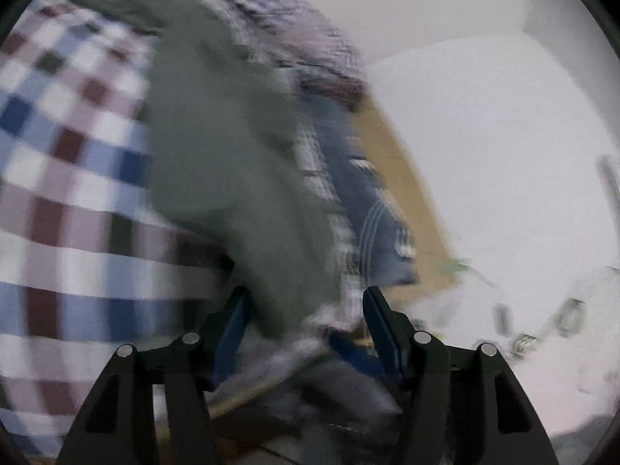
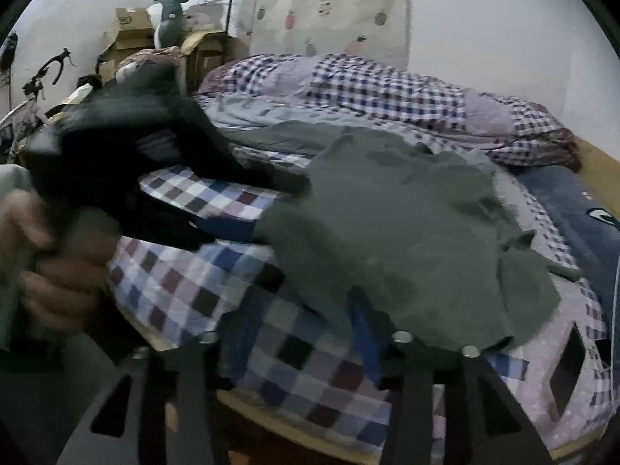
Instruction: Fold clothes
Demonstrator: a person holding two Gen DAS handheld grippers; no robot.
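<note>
Grey-green garment (image 2: 407, 232) spread in loose folds over the checked bedsheet (image 2: 182, 283) on the bed, one edge trailing toward the near side. In the left wrist view, heavily blurred: left gripper (image 1: 306, 310) with jaws spread apart, blue fingers (image 1: 381, 321) on either side of a hanging fold of the same garment (image 1: 232, 162), cloth between them but not clamped. In the right wrist view: right gripper (image 2: 294, 341) low at the bed's near edge, jaws apart, the garment's hem draped over the right-side finger. Further left in that view, a hand (image 2: 50, 271) wrapped round the handle of the other gripper, its black body reaching in toward the garment. Behind, a checked quilt (image 2: 387, 89) bunched against the wall; a dark blue cloth (image 2: 573, 209) beside the garment at the right; cardboard boxes (image 2: 131, 35) stacked at far left.
</note>
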